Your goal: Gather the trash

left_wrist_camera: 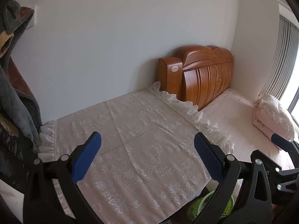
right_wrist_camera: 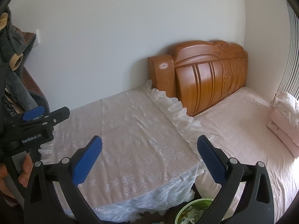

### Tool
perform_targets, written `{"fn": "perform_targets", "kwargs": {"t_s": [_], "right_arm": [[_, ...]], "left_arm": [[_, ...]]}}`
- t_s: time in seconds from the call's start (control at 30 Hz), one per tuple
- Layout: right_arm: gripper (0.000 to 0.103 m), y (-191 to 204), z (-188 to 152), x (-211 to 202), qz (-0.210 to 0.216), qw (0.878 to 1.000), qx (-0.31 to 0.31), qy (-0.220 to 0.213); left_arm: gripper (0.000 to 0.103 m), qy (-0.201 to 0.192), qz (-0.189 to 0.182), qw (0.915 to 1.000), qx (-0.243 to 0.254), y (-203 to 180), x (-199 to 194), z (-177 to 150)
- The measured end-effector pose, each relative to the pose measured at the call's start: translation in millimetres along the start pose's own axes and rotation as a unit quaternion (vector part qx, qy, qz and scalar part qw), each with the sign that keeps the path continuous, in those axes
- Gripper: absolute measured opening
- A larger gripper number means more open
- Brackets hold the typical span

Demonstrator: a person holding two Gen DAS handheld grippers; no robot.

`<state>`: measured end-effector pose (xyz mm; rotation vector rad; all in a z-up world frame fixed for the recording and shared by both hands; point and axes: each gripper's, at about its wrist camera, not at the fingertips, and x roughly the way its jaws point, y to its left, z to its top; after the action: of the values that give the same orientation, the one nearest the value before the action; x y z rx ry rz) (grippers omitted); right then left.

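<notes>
Bedroom walls, pale and bare, fill the top of my left wrist view, and below them sits a lace-covered table [left_wrist_camera: 142, 149] pushed against the wood headboard [left_wrist_camera: 203, 76] of a pink-sheeted bed [left_wrist_camera: 233, 115]. My left gripper [left_wrist_camera: 147, 147] hangs above that lace cloth with its blue fingers [left_wrist_camera: 87, 156] spread wide and nothing between them; I judge it is held high and open like this because I am scanning, not reaching. No loose trash shows on the cloth or the bed from here. Down at the bottom edge a green mesh bin [left_wrist_camera: 205, 205] peeks out beside the table, partly behind my right-hand finger, so that looks like where the trash belongs. The right gripper [left_wrist_camera: 280, 143] pokes in at the far right, over the bed's edge. Hanging clothes [left_wrist_camera: 16, 100] crowd the left side. Switching to the right wrist view: same table [right_wrist_camera: 130, 130], same headboard [right_wrist_camera: 205, 78], and a folded pink quilt [right_wrist_camera: 284, 119] at the window end of the bed [right_wrist_camera: 243, 130]. My right gripper [right_wrist_camera: 149, 149] is also gaping, fingers [right_wrist_camera: 87, 162] well apart, holding nothing. The bin [right_wrist_camera: 194, 211] sits on the floor between table and bed, with crumpled paper scraps inside it, so the trash I can see is already in there. My left gripper [right_wrist_camera: 35, 115] shows at left, gripped by my hand [right_wrist_camera: 24, 169]; whether its fingers are apart I cannot tell from this angle.
</notes>
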<state>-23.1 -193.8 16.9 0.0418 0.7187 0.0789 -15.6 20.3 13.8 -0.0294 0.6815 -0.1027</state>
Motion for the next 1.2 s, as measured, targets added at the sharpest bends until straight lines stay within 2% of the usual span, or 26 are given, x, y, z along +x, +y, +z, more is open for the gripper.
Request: {"fn": "perform_targets", "kwargs": {"t_s": [1.2], "right_arm": [[0.101, -4, -6, 10, -0.008, 1.0, 0.006, 0.019]], "left_arm": [[0.095, 0.023, -0.018, 0.9996, 0.007, 7, 25, 5]]}}
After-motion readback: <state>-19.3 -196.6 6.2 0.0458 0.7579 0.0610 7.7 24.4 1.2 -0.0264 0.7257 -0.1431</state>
